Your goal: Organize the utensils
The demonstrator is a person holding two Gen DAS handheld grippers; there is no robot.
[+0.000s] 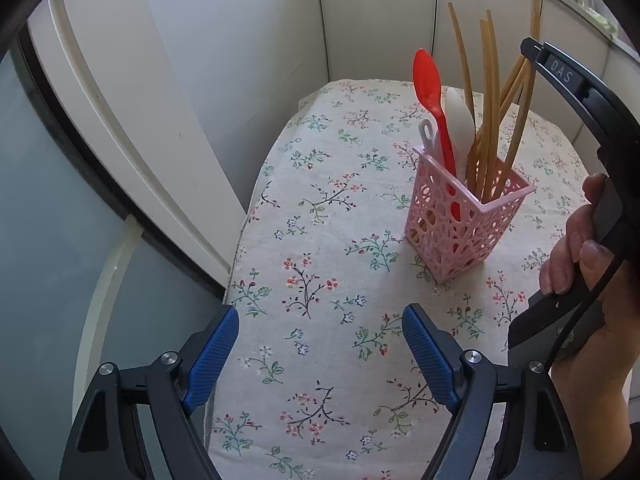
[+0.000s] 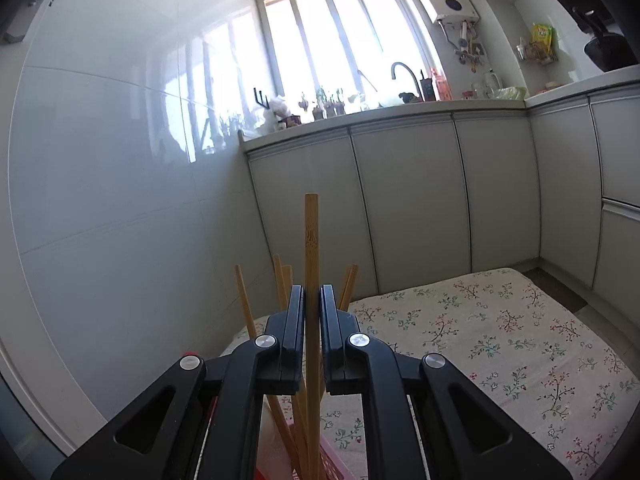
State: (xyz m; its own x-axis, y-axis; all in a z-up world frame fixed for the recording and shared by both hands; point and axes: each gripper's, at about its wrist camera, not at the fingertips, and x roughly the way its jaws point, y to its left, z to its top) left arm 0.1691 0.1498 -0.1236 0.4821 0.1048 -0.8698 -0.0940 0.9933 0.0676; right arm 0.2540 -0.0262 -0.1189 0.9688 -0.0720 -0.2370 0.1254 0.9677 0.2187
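Observation:
A pink perforated basket (image 1: pixel 460 224) stands on the floral cloth (image 1: pixel 332 240), holding a red spoon (image 1: pixel 434 100), a white spoon (image 1: pixel 460 124) and several bamboo chopsticks (image 1: pixel 490 112). My left gripper (image 1: pixel 320 320) hovers open over the cloth, in front and to the left of the basket, with nothing between its blue pads (image 1: pixel 424 352). My right gripper (image 2: pixel 313 292) is shut on one upright bamboo chopstick (image 2: pixel 311 236), whose lower end reaches down into the basket (image 2: pixel 332 460) among the other chopsticks (image 2: pixel 245 300). The right gripper's body (image 1: pixel 580 92) and the hand holding it show at the right edge of the left wrist view.
White cabinet doors (image 2: pixel 400 200) and a glossy wall (image 2: pixel 120 180) border the cloth-covered surface. A counter with a tap (image 2: pixel 404 76), bottles and plants runs under the window. The cloth's left edge (image 1: pixel 240 248) drops off beside a white door frame.

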